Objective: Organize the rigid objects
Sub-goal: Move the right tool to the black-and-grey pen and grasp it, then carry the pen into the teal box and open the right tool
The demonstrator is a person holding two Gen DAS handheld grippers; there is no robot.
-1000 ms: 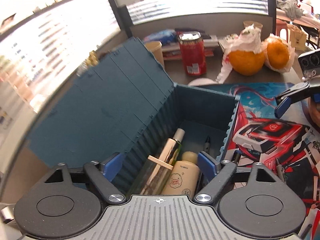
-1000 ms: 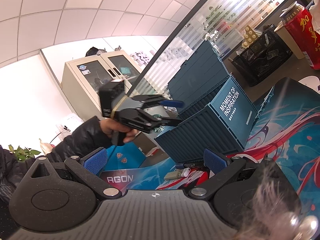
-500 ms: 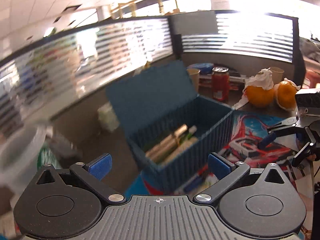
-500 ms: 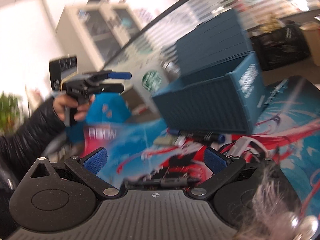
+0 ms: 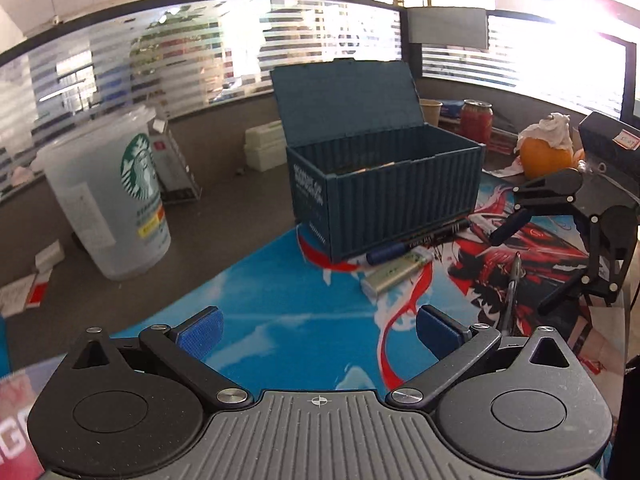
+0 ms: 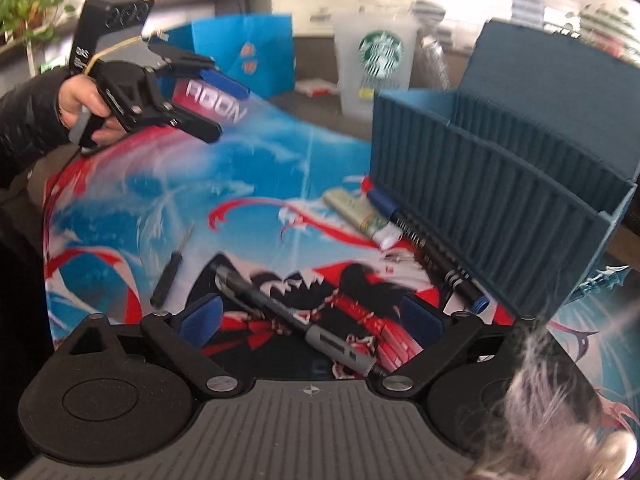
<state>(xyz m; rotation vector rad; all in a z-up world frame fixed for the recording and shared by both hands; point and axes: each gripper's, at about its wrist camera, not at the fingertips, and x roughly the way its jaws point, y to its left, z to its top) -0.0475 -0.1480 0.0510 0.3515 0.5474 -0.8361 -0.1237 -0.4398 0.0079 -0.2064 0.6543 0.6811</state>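
From your left hand-held gripper (image 5: 318,330), the container box (image 5: 394,196) stands ahead on the mat (image 5: 280,308), its lid (image 5: 346,102) tilted up behind it. A marker (image 5: 416,240) lies along the box's near wall, a tube (image 5: 398,272) just before that. The Starbucks cup (image 5: 110,196) stands off the mat to the left. From your right hand-held gripper (image 6: 310,320), a pen (image 6: 288,316) lies between its fingers, a small screwdriver (image 6: 170,268) to its left.

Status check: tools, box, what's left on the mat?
Both tools open, empty: left, right. Box lid up. Grey pen lies between right tool's fingers; nothing blocking.
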